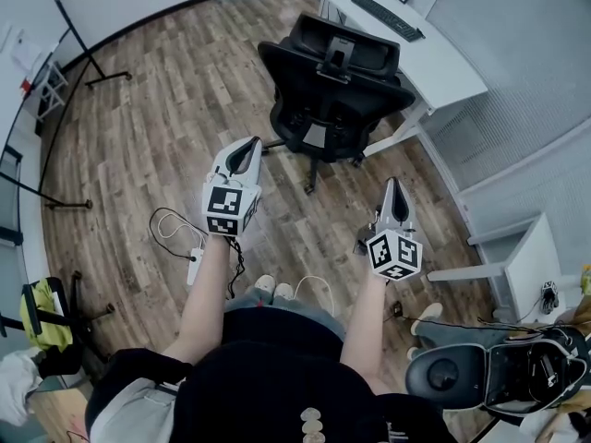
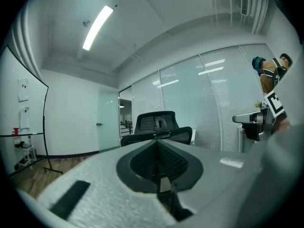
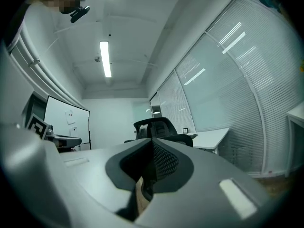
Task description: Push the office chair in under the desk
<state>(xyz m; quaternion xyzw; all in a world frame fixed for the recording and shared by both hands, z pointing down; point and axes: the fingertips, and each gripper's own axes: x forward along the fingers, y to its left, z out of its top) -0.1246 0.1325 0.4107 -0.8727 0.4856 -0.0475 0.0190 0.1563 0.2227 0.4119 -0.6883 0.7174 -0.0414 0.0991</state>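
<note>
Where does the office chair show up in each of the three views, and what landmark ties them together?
Head view: office chair at top centre.
Left gripper view: office chair at centre, upper part only.
Right gripper view: office chair at centre, upper part only.
Shared landmark: the wall of blinds, right of the chair in all three.

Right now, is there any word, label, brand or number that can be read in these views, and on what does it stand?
No text can be read anywhere.
The cubes on the left gripper and right gripper: square patterns only, no letters.
Keys of the keyboard: too small.
The sheets on the whiteboard: too small.
</note>
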